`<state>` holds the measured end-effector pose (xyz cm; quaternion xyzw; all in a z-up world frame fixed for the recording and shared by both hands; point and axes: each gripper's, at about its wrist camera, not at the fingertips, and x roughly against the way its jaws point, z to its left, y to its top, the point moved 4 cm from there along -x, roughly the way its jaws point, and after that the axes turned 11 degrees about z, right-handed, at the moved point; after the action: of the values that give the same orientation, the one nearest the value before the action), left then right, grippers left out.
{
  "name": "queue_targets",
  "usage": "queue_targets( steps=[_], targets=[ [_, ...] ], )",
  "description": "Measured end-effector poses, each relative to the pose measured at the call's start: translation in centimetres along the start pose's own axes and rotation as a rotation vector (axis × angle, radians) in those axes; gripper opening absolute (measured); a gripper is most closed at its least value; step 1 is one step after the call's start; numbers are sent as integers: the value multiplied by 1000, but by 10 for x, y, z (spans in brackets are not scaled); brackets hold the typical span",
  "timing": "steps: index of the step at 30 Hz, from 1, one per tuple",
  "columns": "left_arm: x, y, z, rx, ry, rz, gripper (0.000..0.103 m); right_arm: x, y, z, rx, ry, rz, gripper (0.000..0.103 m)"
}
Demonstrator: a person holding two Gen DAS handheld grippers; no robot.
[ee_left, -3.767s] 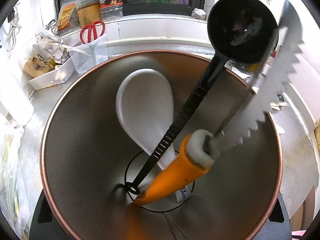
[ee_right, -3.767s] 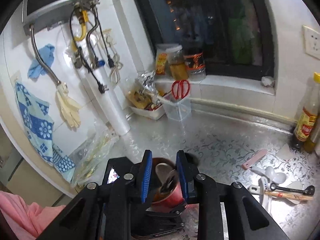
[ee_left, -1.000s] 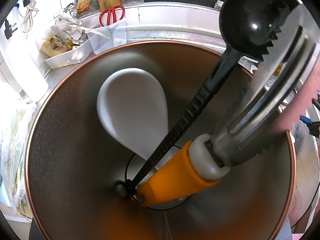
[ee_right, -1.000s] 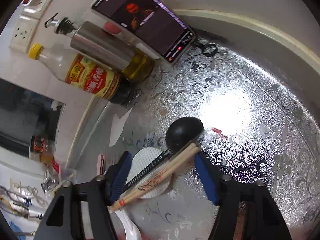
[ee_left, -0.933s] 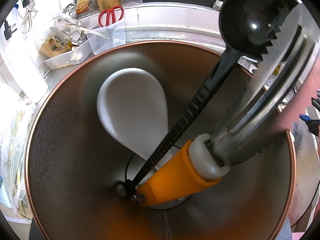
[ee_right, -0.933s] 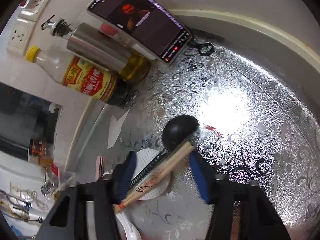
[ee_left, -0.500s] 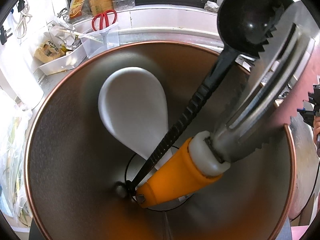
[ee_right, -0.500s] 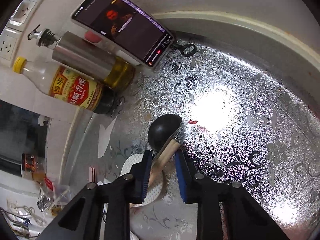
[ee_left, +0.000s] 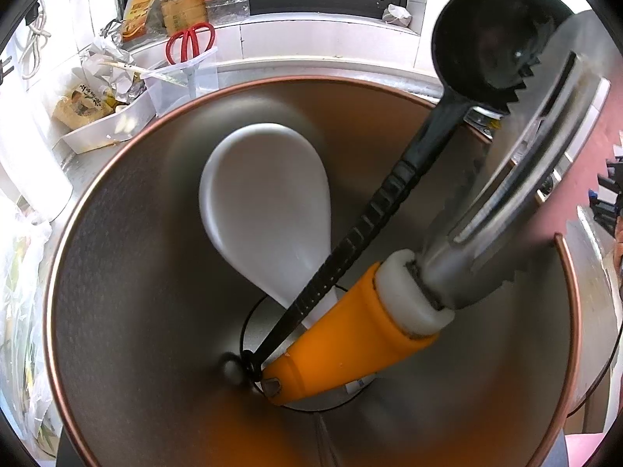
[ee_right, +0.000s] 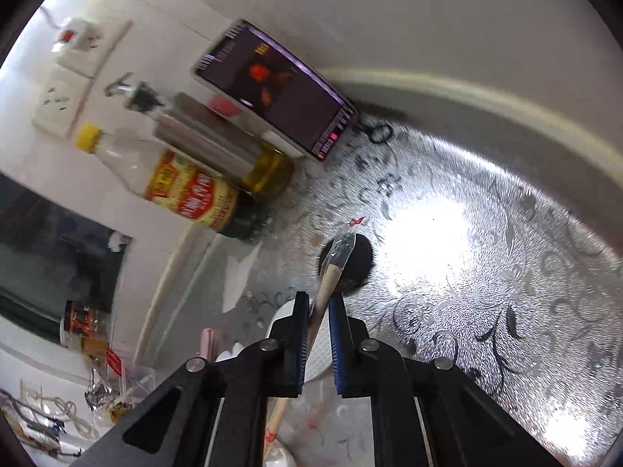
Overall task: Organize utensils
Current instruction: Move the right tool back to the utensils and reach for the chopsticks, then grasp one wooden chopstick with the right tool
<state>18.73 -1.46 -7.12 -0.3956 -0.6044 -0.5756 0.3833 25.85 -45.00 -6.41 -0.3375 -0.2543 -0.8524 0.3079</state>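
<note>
Chopsticks [ee_right: 326, 292] sit pinched in the right gripper [ee_right: 316, 313], whose jaws just closed on them above the patterned worktop [ee_right: 486, 272].

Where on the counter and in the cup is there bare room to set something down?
Bare patterned counter lies right of the black ladle, below the phone. Crowded: bottles at left. In the cup, the left wall is free; the right holds the tongs.
</note>
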Motion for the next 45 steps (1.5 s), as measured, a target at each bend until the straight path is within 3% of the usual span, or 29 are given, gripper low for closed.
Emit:
queue_targets(
  steps=[12, 16, 28, 33, 36, 37, 45],
  targets=[
    [4, -4, -4, -22, -11, -23, 89, 52, -33, 53, 228, 44, -89, 7],
    [3, -3, -6, -28, -17, -27, 89, 56, -42, 68, 301, 12, -109, 7],
    [3, -3, -6, -39, -25, -31, 89, -25, -43, 21, 122, -86, 157, 11],
    [4, -3, -3, -35, -24, -32, 90, -35, -36, 16, 88, -122, 137, 12],
    [4, -4, -3, -32, -24, -34, 90, -35, -34, 11, 71, -144, 137, 40],
    [4, -4, -3, -31, -23, -35, 90, -36, -33, 9, 59, -143, 137, 44],
    [3, -3, -6, -21, -17, -34, 89, -42, -20, 6, 8, -126, 135, 44]
  ],
)
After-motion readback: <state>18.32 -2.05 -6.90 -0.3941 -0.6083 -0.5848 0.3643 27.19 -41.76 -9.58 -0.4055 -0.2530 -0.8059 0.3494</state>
